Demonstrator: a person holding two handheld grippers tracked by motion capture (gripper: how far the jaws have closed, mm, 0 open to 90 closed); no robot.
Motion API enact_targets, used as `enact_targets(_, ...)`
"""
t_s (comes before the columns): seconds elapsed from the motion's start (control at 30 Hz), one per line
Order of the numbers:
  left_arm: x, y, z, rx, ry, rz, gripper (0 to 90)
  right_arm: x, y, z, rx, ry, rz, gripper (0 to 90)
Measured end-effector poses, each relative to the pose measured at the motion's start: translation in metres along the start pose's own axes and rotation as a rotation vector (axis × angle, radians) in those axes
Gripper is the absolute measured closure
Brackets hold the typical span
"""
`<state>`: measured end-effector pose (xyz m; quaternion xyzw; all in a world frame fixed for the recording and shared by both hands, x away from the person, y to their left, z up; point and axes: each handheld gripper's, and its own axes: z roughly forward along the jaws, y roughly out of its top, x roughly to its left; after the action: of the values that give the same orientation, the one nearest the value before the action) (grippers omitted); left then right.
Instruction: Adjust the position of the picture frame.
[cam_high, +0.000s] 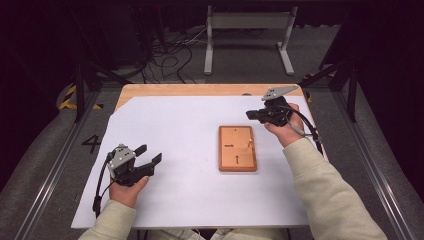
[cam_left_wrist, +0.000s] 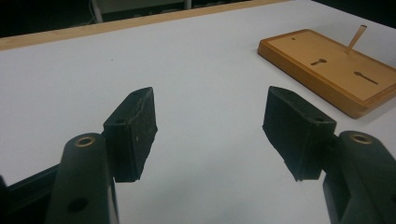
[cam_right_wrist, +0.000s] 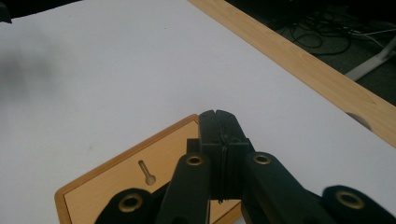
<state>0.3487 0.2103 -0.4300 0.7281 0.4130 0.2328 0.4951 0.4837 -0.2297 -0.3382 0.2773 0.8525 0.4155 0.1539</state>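
A wooden board (cam_high: 237, 148) lies flat on the white sheet (cam_high: 175, 150) that covers the table (cam_high: 200, 90), to the right of the sheet's middle in the high view. Its top face carries keyhole-shaped slots (cam_left_wrist: 319, 61), and a thin wooden peg (cam_left_wrist: 355, 38) stands tilted near one long edge. The left gripper (cam_high: 150, 155) is held low over the sheet at the near left, well apart from the board, its jaws spread wide with nothing between them (the left gripper view shows bare sheet in the gap). The right gripper (cam_high: 251, 115) is held beyond the board's far right corner, pointing left, clear of the board in the high view. Its jaws are pressed fully together with nothing seen between them, and in the right gripper view the closed tips (cam_right_wrist: 218, 122) overlap the board's corner.
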Motion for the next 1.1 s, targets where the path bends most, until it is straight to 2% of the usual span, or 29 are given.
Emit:
enact_targets(0.1, 0.0, 0.0, 0.0, 0.0, 0.0, 0.0, 34.9, 0.0, 0.004, 0.006, 0.013, 0.018, 0.0, 90.0)
enact_targets(0.13, 0.0, 0.0, 0.0, 0.001, -0.001, 0.001, 34.9, 0.002, 0.008, 0.014, 0.038, 0.037, 0.002, 90.0)
enact_targets(0.37, -0.001, 0.0, 0.001, 0.004, -0.005, 0.003, 34.9, 0.005, 0.014, 0.035, 0.072, 0.056, -0.017, 90.0)
enact_targets(0.5, -0.001, 0.0, 0.002, 0.008, -0.008, 0.004, 34.9, 0.005, 0.018, 0.053, 0.114, 0.11, -0.012, 90.0)
enact_targets(0.57, -0.001, 0.001, 0.004, 0.01, -0.012, 0.007, 34.9, 0.006, 0.019, 0.061, 0.137, 0.115, -0.028, 90.0)
enact_targets(0.67, -0.002, 0.001, 0.005, 0.011, -0.016, 0.013, 34.9, 0.008, 0.022, 0.074, 0.173, 0.106, -0.078, 90.0)
enact_targets(0.9, -0.002, 0.002, 0.006, 0.009, -0.021, 0.014, 34.9, 0.014, 0.024, 0.102, 0.244, 0.129, -0.102, 90.0)
enact_targets(1.1, -0.002, 0.002, 0.006, 0.01, -0.026, 0.014, 35.1, 0.018, 0.027, 0.117, 0.28, 0.139, -0.109, 90.0)
